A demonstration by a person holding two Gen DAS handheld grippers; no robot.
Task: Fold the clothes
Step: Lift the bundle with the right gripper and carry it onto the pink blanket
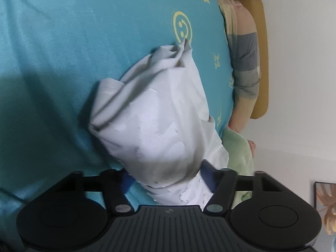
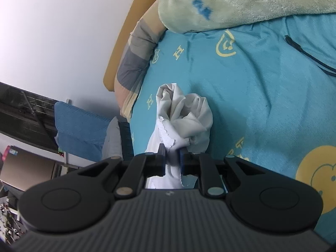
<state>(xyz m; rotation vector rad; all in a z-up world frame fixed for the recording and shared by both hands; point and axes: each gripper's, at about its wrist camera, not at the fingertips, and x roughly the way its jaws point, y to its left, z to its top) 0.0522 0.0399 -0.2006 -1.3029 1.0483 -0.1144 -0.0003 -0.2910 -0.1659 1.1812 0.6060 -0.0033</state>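
A crumpled white garment (image 1: 151, 113) lies bunched on the teal bed sheet (image 1: 73, 42). In the left wrist view its near end fills the space between the fingers of my left gripper (image 1: 168, 174) and hides the fingertips. Cloth touches both blue pads (image 1: 127, 181). In the right wrist view the same garment (image 2: 189, 117) rises as a twisted bundle just ahead of my right gripper (image 2: 171, 155). That gripper's jaws stand narrow and pinch a scalloped white edge.
A pale green fleece blanket (image 2: 241, 0) covers the far part of the bed. A striped grey and beige cloth (image 1: 245, 52) lies along the mustard headboard (image 1: 261, 42). A black cord (image 2: 304, 54) rests on the sheet (image 2: 262, 84). Off the bed stands a blue seat (image 2: 79, 126).
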